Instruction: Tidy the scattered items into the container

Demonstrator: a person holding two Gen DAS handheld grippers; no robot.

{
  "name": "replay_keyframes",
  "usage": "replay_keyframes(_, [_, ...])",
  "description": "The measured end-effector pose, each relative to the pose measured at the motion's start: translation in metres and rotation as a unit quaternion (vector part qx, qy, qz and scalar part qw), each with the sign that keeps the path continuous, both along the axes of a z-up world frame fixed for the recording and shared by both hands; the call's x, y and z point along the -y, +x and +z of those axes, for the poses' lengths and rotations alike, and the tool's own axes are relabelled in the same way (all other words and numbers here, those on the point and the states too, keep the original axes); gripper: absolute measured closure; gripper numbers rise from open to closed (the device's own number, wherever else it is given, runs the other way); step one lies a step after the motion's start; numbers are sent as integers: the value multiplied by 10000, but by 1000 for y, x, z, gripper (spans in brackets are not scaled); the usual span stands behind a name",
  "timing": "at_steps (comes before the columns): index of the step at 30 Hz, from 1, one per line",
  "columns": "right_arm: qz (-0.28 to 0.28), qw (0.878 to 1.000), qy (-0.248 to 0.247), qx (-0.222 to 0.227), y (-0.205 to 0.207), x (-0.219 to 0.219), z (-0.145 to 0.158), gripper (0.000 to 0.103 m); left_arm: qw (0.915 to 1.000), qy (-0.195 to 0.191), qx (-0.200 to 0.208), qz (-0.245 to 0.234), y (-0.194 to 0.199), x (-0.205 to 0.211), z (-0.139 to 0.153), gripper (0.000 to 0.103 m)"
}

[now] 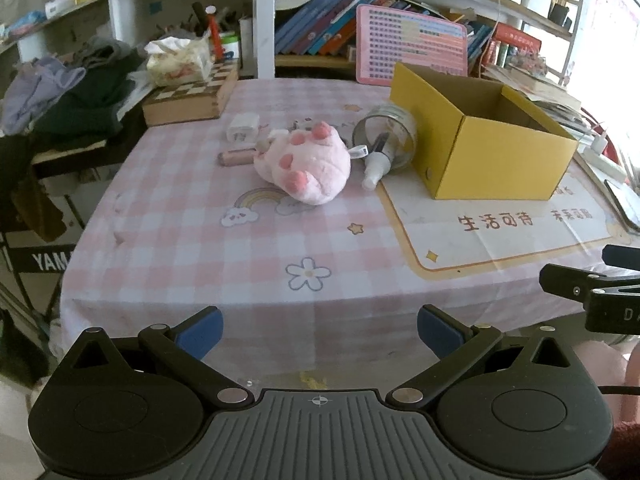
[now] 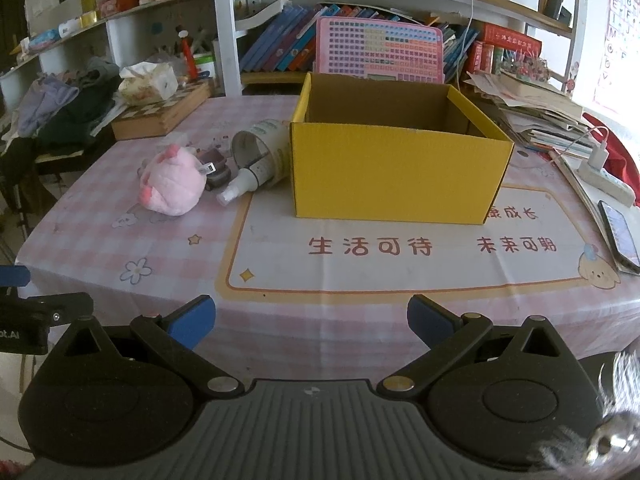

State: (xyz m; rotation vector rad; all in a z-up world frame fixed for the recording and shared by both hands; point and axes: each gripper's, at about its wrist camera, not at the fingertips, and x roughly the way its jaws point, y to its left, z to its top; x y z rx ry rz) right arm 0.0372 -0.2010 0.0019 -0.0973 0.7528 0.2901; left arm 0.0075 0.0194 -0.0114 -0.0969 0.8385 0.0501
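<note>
Yellow box (image 2: 396, 172): top open, interior unobstructed. Bare tablecloth before it. Jar (image 2: 262, 150) and spray bottle (image 2: 240, 188) crowd its left wall.

chessboard box (image 1: 188, 98) back left | tissue pack (image 1: 178, 60) on it | phone (image 2: 620, 236) right edge | bookshelf (image 2: 360, 40) behind

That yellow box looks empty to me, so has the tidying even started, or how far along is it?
Nothing looks done: the yellow box shows only bare cardboard inside. Nothing is in hand either; the left gripper and right gripper are both open, at the table's near edge. Left to pack: the pink plush toy, the spray bottle, the clear jar on its side, the white charger and a small pink tube.
</note>
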Motion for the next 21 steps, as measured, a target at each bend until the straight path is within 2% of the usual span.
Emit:
replay_keyframes(8, [69, 9999, -58, -52, 2, -3, -2, 0, 9999, -67, -73, -94, 2, 1, -3, 0])
replay_keyframes(13, [36, 10000, -81, -19, 3, -5, -2, 0, 9998, -176, 41, -8, 1, -5, -1, 0])
replay_keyframes(21, [294, 9995, -134, 0, 2, -14, -1, 0, 9998, -167, 75, -63, 0, -7, -1, 0])
